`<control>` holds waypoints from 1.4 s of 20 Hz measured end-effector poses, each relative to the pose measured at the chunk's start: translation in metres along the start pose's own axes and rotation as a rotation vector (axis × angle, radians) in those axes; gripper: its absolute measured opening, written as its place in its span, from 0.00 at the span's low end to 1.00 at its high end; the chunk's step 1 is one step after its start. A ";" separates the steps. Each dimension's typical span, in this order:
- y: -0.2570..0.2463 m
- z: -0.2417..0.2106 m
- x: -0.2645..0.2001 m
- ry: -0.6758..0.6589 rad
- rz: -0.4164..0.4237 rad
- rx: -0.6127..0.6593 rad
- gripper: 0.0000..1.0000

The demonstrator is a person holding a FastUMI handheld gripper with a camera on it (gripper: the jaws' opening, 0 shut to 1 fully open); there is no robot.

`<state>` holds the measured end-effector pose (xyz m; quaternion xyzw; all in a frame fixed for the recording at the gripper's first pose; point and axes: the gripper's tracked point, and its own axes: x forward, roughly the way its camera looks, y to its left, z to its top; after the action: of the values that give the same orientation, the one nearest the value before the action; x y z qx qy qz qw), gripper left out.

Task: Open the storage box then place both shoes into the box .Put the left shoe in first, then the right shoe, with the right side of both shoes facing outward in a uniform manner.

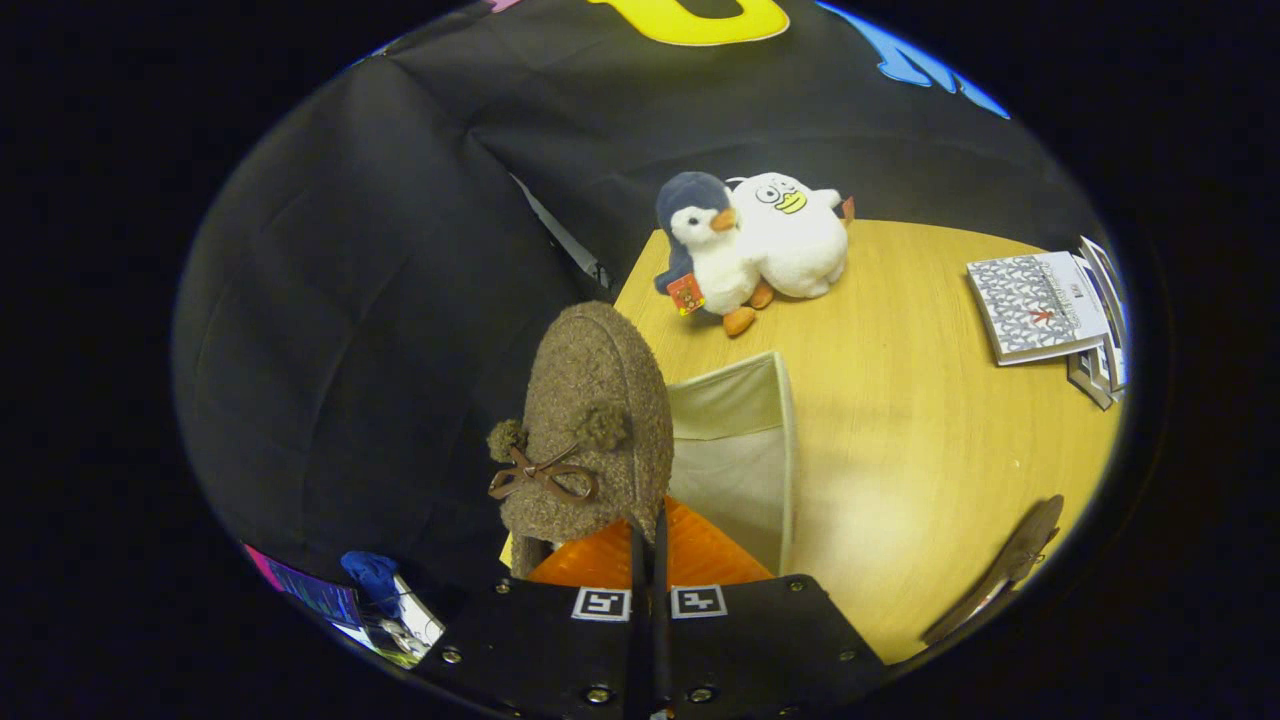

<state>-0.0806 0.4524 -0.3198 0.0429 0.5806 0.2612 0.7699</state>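
Observation:
A brown fuzzy shoe [590, 430] with a small bow and pompoms is held up off the wooden table [900, 430], toe pointing away. My gripper [647, 560] is shut on the shoe's rear rim, the fingers pressed almost together. Just beyond the fingers and right of the shoe stands the beige fabric storage box [745, 450], open on top, its inside pale. The second brown shoe [1005, 570] lies on the table to the far right of the fingers, seen only as a thin sliver.
A plush penguin [710, 250] and a white plush duck [795, 235] sit at the table's far side beyond the box. Books [1040, 305] are stacked at the far right. The table's left edge runs just behind the held shoe.

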 end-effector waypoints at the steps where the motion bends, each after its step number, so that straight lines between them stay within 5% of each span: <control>1: 0.004 -0.006 0.010 0.007 -0.006 -0.009 0.01; 17: -0.009 -0.070 0.086 0.251 -0.149 -0.153 0.01; 18: -0.006 -0.069 0.087 0.246 -0.133 -0.138 0.12; 20: -0.017 -0.068 0.081 0.246 -0.157 -0.174 0.53; 25: -0.024 -0.046 0.051 0.161 -0.168 -0.211 0.83; 28: -0.015 -0.008 0.016 0.039 -0.101 -0.154 0.87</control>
<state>-0.0800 0.4443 -0.3417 -0.0508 0.5753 0.2665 0.7717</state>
